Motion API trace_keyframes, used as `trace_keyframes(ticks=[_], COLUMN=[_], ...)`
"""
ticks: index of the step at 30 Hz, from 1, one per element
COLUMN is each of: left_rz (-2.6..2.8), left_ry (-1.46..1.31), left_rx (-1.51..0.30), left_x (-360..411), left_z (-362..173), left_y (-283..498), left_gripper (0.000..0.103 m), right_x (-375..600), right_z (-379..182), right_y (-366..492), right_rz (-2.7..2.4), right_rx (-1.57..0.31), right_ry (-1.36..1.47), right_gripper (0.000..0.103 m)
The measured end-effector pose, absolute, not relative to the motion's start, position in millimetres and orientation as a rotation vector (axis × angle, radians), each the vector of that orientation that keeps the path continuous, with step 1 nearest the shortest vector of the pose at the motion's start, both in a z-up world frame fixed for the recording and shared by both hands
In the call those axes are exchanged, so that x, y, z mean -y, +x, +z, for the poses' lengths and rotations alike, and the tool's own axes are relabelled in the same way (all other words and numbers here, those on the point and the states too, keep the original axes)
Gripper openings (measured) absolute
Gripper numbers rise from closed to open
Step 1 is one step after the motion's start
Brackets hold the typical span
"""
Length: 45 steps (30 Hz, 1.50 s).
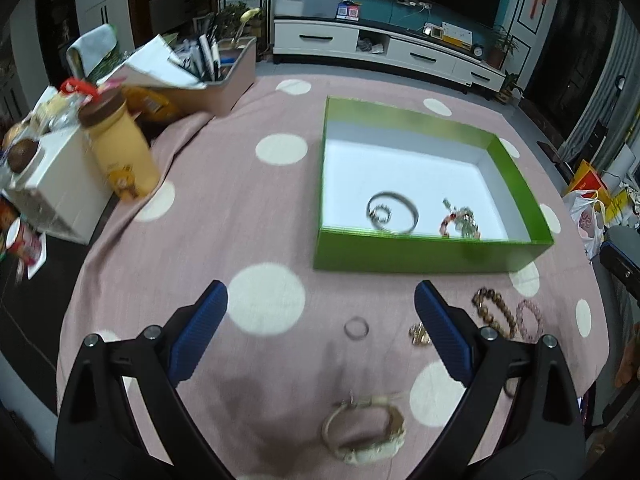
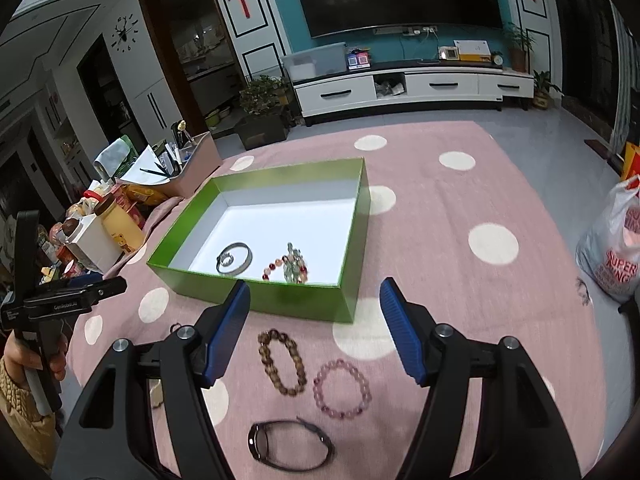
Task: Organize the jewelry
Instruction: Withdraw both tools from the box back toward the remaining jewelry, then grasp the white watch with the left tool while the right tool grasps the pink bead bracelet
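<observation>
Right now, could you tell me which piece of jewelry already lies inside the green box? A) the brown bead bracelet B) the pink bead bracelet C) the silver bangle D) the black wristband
C: the silver bangle lies on the white floor of the green box, while the pink bead bracelet, brown bead bracelet and black wristband lie outside it on the tablecloth.

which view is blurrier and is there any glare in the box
Left wrist view: motion blur smears the yellow bottle and the bangle; the green box floor is washed out white. Right wrist view: sharper, the brown bead bracelet reads clearly, the same floor glare, strong fisheye bending at the edges.
</observation>
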State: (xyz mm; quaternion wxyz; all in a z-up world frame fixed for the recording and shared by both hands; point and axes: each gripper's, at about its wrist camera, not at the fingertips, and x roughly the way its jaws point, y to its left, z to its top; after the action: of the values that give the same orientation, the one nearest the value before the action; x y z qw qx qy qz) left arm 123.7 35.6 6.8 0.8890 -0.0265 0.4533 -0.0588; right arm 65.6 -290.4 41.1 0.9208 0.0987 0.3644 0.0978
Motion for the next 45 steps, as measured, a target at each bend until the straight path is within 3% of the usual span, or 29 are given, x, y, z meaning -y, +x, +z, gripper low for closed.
trace_keyframes(ticks=[20,36,38,42,45], left_rz=[-0.301,-0.441,-0.455,-0.457,-0.464], left_ry=[-0.012,0.284,0.327,0.385,0.431], left_rx=[-1.004,-1.003,-1.018,-1.064,-1.081], left_x=[-24,17,23,26,27], left_z=[-22,-36,-42,-54,-59], left_y=[39,18,22,28,28], left_gripper=[0.096,0.085,0.081,0.060,0.053], right_x=[292,290,289,291,296], right_z=[-5,-15,-18,-22,-26], right_y=[21,10,10,11,15], right_rz=[0.208,0.211,0.211,0.203,0.187], right_rx=[-0.872,-0.898,-0.904,-0.914,-0.923], right_ry=[0.223,0.252,0.253,0.256,0.263], right_gripper=[0.068,0.068,0.068,0.068,0.067])
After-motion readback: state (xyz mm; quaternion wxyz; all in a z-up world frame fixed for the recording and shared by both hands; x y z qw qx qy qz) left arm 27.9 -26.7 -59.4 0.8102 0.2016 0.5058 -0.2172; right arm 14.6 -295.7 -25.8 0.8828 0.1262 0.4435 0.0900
